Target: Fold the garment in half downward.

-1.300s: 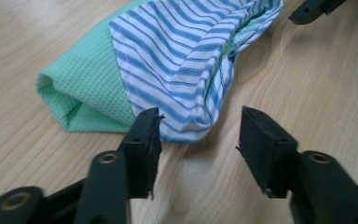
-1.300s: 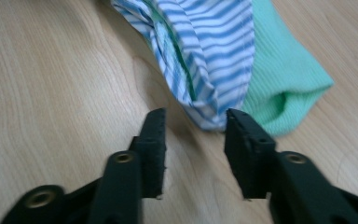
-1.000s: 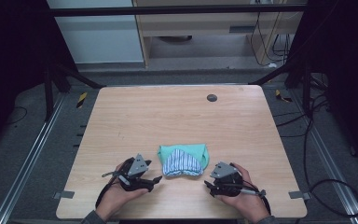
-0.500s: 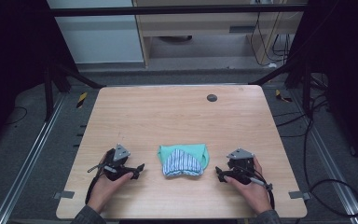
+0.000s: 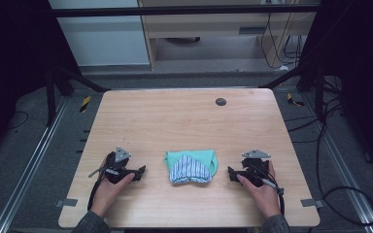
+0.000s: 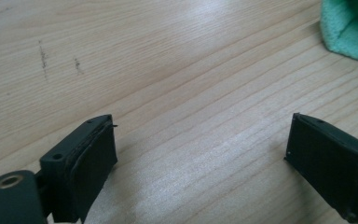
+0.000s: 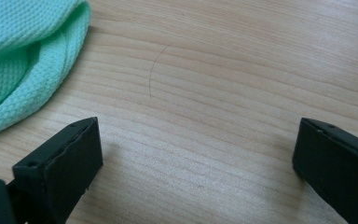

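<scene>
Mint-green and blue-striped, the folded cloth [image 5: 191, 166] lies flat on the wooden table [image 5: 175, 116], between the left gripper [image 5: 138, 171] and the right gripper [image 5: 231, 173] and apart from both. Each gripper's jaws have just been opening and now stand wide with only bare wood between them, likely because the fold looks finished.

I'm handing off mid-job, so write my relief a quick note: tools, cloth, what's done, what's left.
Left tool: open, nothing between the jaws, which have just been opening; low over the table, left of the cloth.
Right tool: open, holding nothing, jaws also just opened; right of the cloth.
Cloth: folded green and striped bundle near the front edge, apart from both tools.
Done: the fold looks made and released.
Left: probably nothing but a check for tidiness.
</scene>
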The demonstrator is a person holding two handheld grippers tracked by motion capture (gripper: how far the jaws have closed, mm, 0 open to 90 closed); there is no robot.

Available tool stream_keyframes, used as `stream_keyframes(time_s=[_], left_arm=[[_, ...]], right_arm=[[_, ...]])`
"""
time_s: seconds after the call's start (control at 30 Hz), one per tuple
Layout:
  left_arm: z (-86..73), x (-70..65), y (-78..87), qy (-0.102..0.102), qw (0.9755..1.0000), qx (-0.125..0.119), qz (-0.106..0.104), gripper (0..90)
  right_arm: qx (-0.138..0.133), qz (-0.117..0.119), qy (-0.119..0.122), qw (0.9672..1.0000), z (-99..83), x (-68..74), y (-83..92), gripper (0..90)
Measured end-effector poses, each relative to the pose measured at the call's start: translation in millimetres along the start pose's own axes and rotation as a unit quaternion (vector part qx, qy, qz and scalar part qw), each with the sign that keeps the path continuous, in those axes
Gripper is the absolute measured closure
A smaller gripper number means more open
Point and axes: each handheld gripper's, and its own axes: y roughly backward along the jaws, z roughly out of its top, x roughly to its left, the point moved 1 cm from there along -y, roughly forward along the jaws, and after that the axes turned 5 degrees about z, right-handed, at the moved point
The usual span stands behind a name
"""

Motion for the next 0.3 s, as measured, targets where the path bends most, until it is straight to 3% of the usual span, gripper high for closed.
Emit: stream_keyframes(time_s=[0.2, 0.3], left_arm=[[0.6, 3.3, -3.2, 0.022, 0.9996, 0.011, -0.011, 4.1], [0.8, 3.4, -3.4, 0.021, 0.9997, 0.012, -0.009, 3.4]], right_arm=[[0.0, -0.009, -0.008, 0.9999, 0.6, -0.6, -0.9, 0.1], [0.0, -0.011, -0.01, 0.9999, 0.7, -0.5, -1.0, 0.2]])
